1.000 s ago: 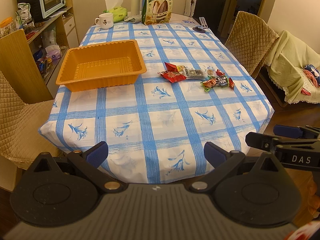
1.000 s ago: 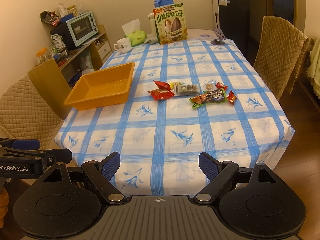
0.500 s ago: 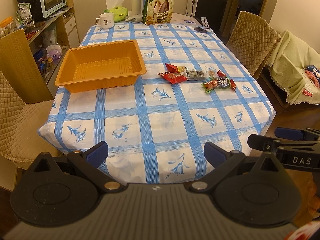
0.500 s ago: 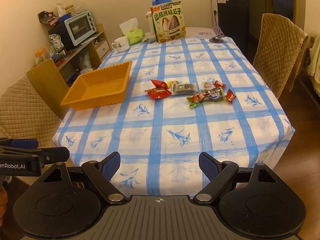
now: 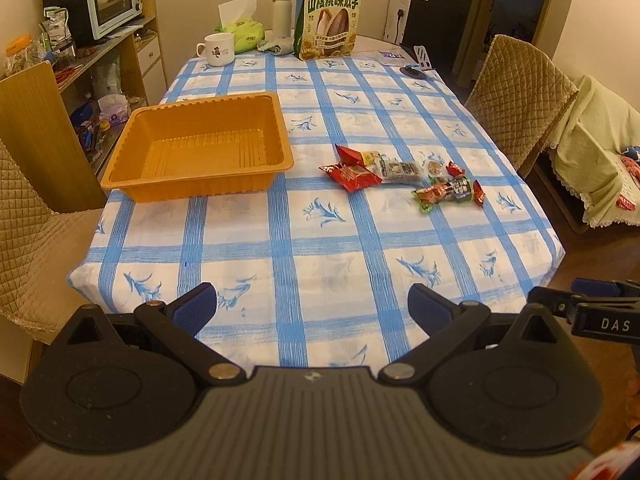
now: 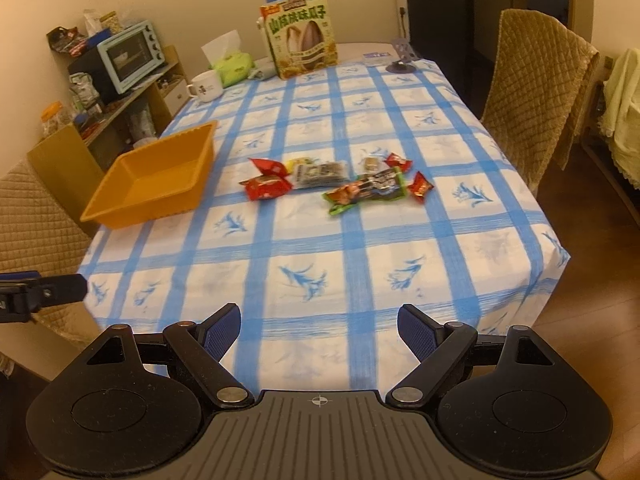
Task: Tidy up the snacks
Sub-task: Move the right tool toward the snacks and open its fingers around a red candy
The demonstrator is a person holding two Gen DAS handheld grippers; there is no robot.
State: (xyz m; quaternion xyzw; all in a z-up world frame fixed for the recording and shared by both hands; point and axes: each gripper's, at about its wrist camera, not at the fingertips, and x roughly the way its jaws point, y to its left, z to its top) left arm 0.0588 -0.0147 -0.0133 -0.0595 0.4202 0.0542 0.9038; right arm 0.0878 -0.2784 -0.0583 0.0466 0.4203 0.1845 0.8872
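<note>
Tray: orange tray (image 5: 200, 152) holds nothing | snacks: wrapped packets (image 6: 344, 184) loose on tablecloth (image 5: 304, 240) beside it | left gripper (image 5: 312, 308) jaws wide | right gripper (image 6: 319, 330) jaws wide

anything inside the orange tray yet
Nothing: the orange tray shows only its bare ribbed floor in the left wrist view. The snack packets all lie on the tablecloth beside it. In the right wrist view, its near wall hides some floor.

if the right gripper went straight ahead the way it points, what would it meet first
Probably the bare tablecloth near the table's front edge; beyond it, the green snack packet. The right gripper is open and depth is uncertain.
</note>
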